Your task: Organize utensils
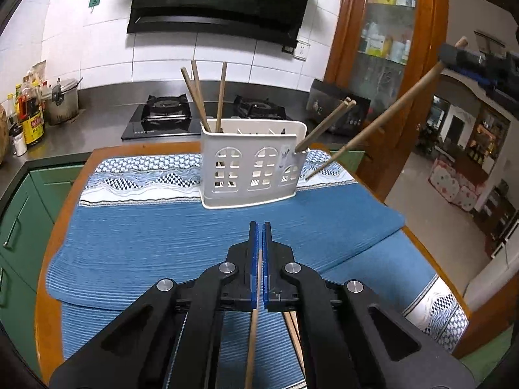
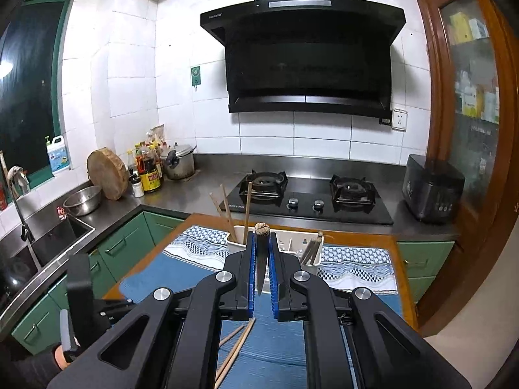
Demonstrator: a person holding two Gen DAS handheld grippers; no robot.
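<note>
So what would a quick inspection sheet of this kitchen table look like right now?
Surface: wooden table covered by a blue striped cloth.
Job's things: white utensil holder standing on the cloth, three chopsticks upright at its left end, two more leaning out at its right end; loose chopsticks lying on the cloth.
Clutter: nothing seen on the table.
Grippers: left gripper shut on a single chopstick; right gripper shut on a dark-tipped chopstick.
Cables: nothing seen.
Surroundings: gas hob, range hood, sauce bottles, pot, sink, green cabinets.
</note>
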